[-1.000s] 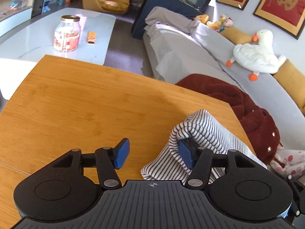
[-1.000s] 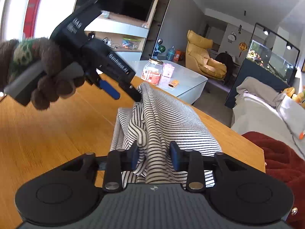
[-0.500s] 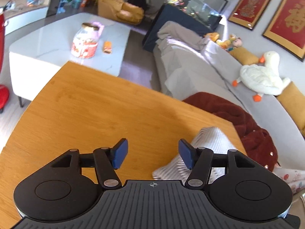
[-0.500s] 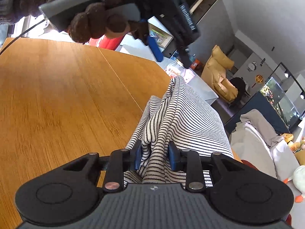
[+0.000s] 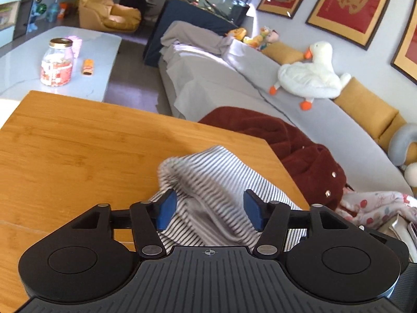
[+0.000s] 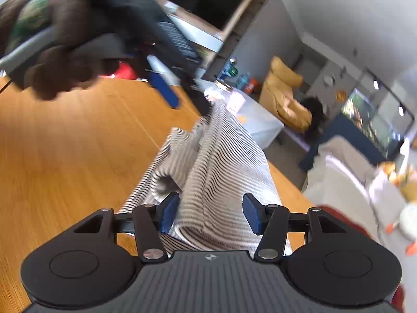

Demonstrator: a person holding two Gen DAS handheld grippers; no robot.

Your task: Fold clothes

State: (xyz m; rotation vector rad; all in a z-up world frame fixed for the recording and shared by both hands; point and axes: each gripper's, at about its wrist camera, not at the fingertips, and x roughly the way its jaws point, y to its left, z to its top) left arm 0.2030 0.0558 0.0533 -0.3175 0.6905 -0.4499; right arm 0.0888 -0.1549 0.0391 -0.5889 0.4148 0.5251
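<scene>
Striped garment [image 5: 221,182] between both gaping tools [image 5: 208,210] [image 6: 209,212] — gloved hand [image 6: 60,49] only in right view.

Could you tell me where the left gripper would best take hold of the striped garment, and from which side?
Probably the raised, rounded fold of the striped garment bulging between the open jaws of the left gripper. Come from the near table edge, along the gripper's own axis: the hump stands clear of the wood, so the pads can close across it.
</scene>
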